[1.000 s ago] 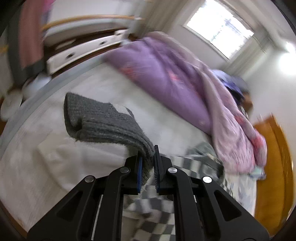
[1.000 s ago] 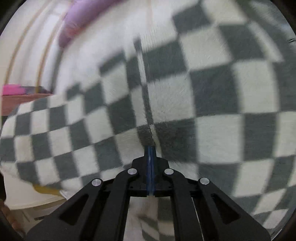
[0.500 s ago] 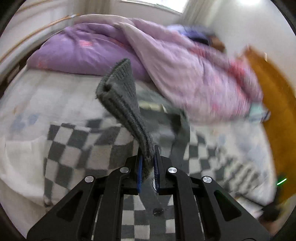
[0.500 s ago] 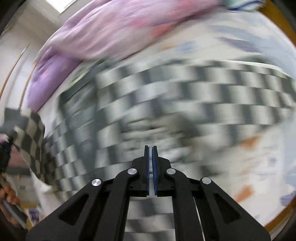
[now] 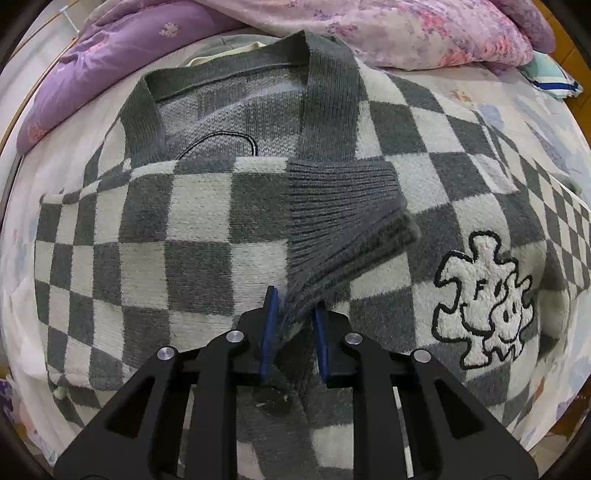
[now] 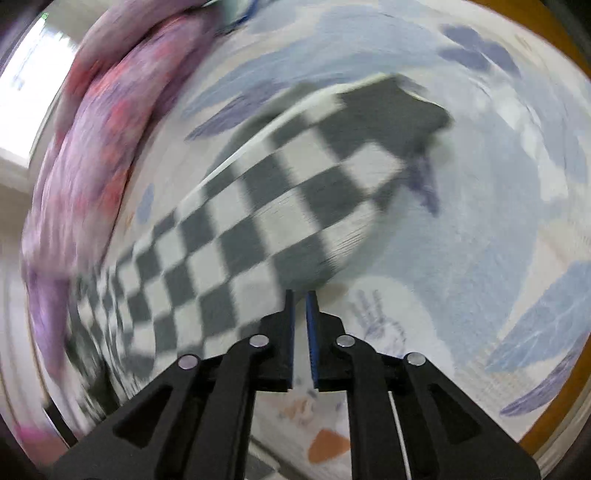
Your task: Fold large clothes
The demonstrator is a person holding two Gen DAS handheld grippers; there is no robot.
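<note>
Cardigan [image 5: 207, 229], the big grey-and-white checked one, was lying spread out on the bed [image 5: 517, 122], its dark ribbed collar [image 5: 332, 92] up near the purple duvet [image 5: 122, 59] and pink floral quilt [image 5: 424, 33] bunched at the far side. One sleeve was folded across the chest, and its grey ribbed cuff [image 5: 343, 214] ended right at the left tool [image 5: 293, 306]. That tool's jaws were opening; the cuff's corner sat between the blue pads [image 5: 269, 325], but there was a gap on the right-hand pad, so it didn't look pinched any more. A fuzzy white puzzle-piece patch [image 5: 484, 302] sat on the chest just off to the right.

Right wrist view was pretty blurry. The right tool [image 6: 299, 306] was opening too, with only a narrow gap and nothing in it. It hung above the floral bedsheet [image 6: 480, 229], just beside the other checked sleeve [image 6: 280, 199], which lay stretched out flat.
</note>
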